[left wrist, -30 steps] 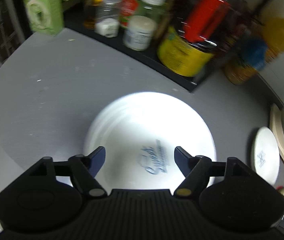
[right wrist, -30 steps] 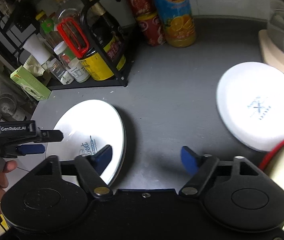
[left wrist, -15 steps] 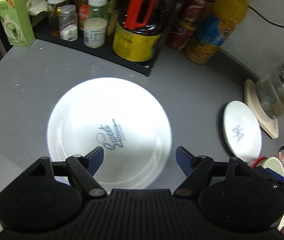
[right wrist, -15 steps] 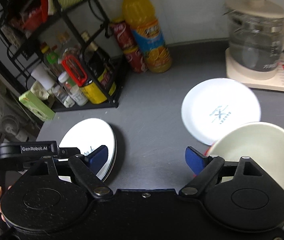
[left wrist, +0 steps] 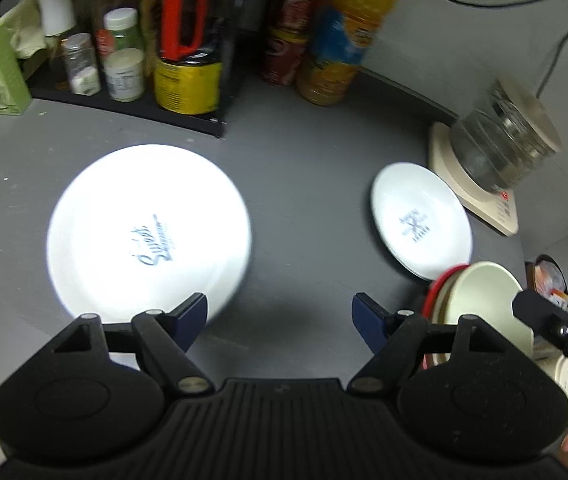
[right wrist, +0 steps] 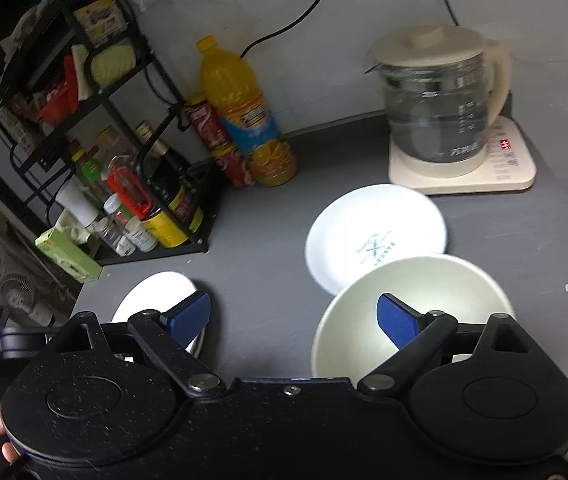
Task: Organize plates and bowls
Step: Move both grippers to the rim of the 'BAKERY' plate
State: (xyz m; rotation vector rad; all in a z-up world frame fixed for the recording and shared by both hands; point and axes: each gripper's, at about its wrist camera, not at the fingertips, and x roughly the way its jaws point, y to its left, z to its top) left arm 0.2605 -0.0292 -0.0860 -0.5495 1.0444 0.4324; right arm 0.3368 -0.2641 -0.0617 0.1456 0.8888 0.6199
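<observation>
A large white plate [left wrist: 148, 232] with blue "Sweet" lettering lies on the grey counter [left wrist: 307, 184], left of centre. It shows partly behind the left finger in the right wrist view [right wrist: 152, 296]. A smaller white plate [left wrist: 419, 220] [right wrist: 375, 236] lies near the kettle. A cream bowl [right wrist: 407, 308] [left wrist: 479, 292], stacked on a red-rimmed one, sits just in front of the small plate. My left gripper [left wrist: 280, 316] is open and empty above the counter between the plates. My right gripper [right wrist: 293, 318] is open and empty, its right finger over the bowl.
A black rack [right wrist: 96, 132] with jars, bottles and a yellow tin [left wrist: 186, 84] stands at the back left. An orange juice bottle [right wrist: 244, 112] and red cans [right wrist: 220, 140] stand by the wall. A glass kettle [right wrist: 443, 104] on a cream base stands at the back right.
Both grippers have pulled back and up from the large plate. The views now take in the small plate, the bowl and the kettle. Both stay open.
</observation>
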